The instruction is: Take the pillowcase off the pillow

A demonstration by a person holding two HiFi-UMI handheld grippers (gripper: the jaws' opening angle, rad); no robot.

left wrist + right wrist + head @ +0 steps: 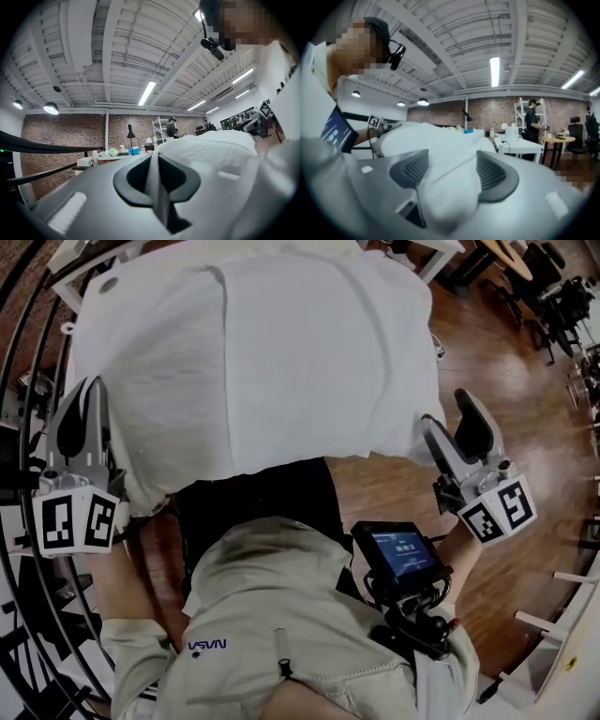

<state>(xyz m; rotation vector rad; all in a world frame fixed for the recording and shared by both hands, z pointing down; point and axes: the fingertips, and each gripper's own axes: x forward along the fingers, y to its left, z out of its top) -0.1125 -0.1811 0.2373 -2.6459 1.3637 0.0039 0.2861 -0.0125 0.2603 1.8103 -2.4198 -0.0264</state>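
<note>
While our left gripper point(86, 401) is pinching a thin fold of the white cloth pillowcase point(253, 352) at its near left corner, jaws closed, our right gripper point(448, 416) is gaping wide, the covered pillow's near right corner bulging between its pads.

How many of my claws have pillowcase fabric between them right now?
2. The left claw, at the pillowcase's near-left edge, is shut on a thin fold. The right claw, at its near-right corner, stands open with bunched fabric between its jaws.
</note>
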